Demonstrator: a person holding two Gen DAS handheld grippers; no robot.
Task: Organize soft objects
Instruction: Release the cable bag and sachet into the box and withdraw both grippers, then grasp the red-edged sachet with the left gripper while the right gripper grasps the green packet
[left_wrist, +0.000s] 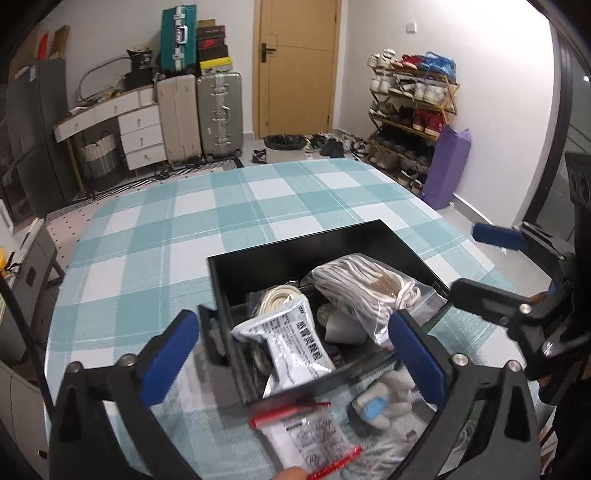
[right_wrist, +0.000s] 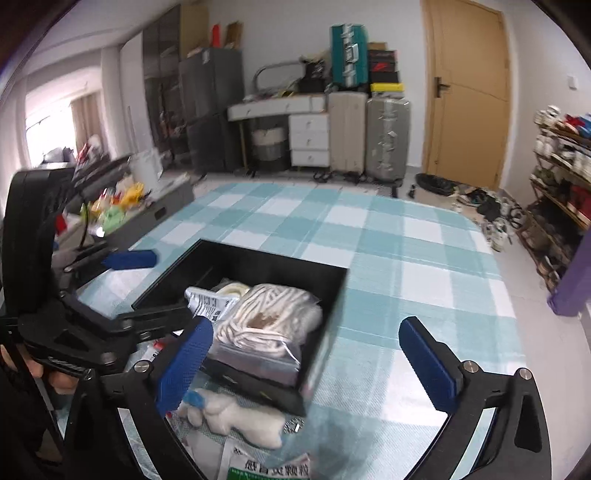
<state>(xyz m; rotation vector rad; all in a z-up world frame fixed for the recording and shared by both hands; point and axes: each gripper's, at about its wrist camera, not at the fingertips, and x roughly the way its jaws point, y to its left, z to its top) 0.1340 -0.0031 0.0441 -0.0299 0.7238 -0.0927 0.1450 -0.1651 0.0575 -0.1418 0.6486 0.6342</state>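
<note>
With both hand-held grippers — left (left_wrist: 291, 354) and right (right_wrist: 306, 363) — held open and empty over the box (left_wrist: 258, 258), the plush toy (left_wrist: 384, 402) lying just outside its near wall is best pinched mid-body — then lowered beside the rope (left_wrist: 362, 288).

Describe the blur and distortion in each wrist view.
Left wrist view: sharp; fisheye bends the checked bedspread edges and darkens the corners. Right wrist view: motion-smeared, the black box near corner and the shoe rack soft; the window at left blows out.
</note>
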